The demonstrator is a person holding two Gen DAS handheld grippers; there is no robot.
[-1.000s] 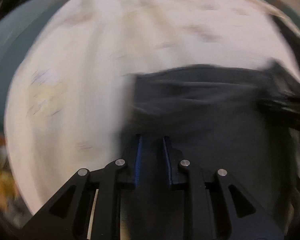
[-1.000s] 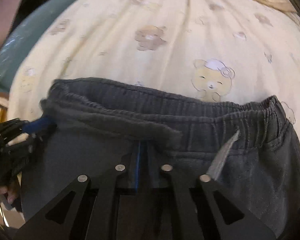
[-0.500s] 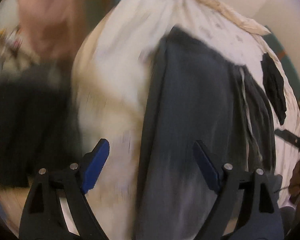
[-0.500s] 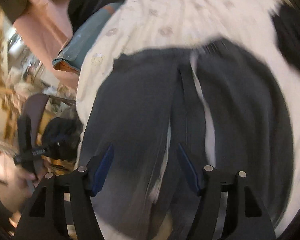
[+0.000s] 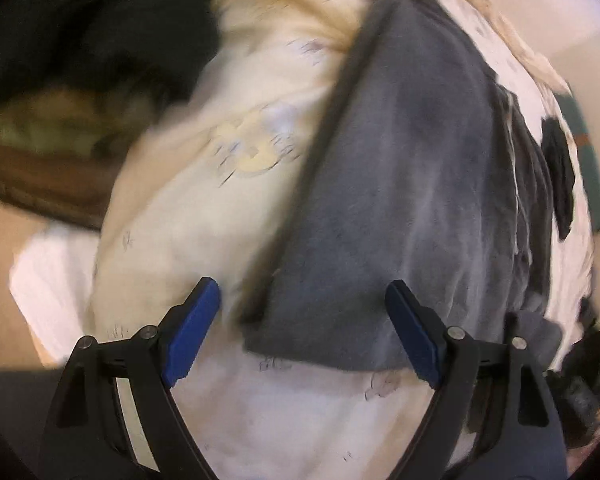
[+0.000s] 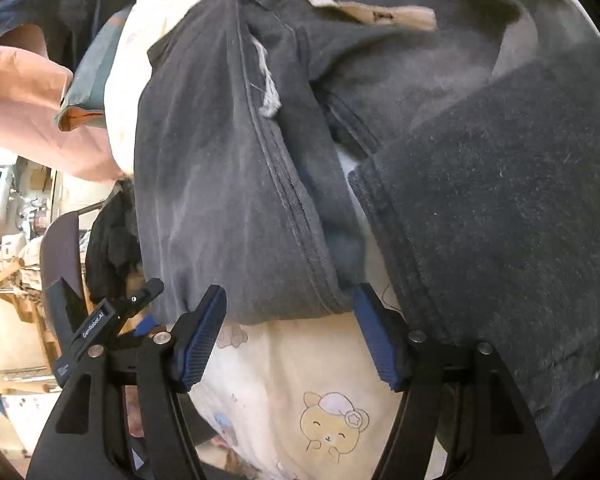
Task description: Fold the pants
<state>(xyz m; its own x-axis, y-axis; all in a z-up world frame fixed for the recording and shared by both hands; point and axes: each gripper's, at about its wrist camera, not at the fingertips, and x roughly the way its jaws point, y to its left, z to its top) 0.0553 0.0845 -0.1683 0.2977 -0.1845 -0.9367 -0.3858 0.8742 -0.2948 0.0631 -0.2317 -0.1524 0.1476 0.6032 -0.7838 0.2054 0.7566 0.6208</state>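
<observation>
Charcoal pants (image 6: 228,184) stretching lengthwise straight ahead, near hem lying between the released right gripper (image 6: 290,334), left gripper (image 5: 302,332) likewise gaping.

1. A cream sheet (image 6: 300,392) printed with cartoon bears covers the surface in the near middle of the right wrist view.
2. A teal cushion edge (image 6: 88,76) lies at the far left, beside pink fabric (image 6: 32,120).
3. A cluttered, brightly lit room area (image 6: 8,216) shows at left.
4. A pale wall (image 5: 580,32) stands far right in the left wrist view.
</observation>
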